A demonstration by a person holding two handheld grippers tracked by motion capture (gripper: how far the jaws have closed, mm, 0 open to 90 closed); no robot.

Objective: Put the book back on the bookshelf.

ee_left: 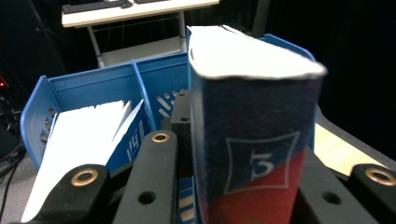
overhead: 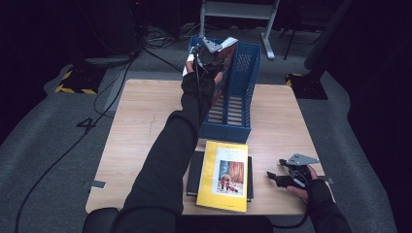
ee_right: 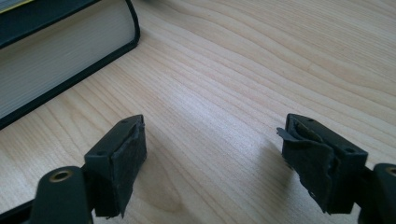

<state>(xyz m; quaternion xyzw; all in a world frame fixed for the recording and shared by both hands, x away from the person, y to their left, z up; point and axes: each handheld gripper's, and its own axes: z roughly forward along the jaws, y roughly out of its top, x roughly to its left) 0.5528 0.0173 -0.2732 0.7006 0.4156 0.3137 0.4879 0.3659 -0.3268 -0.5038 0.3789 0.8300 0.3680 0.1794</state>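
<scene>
So nearest the person, the right gripper sat low over the bare table with its jaws spread wide, idle beside the yellow book stacked on a black book. Farther out, the left gripper was pinching a blue-and-red book upright over the blue file rack. Best approach, I reckon, was keeping it vertical, lining it with an empty slot clear of the white papers, then lowering slowly
</scene>
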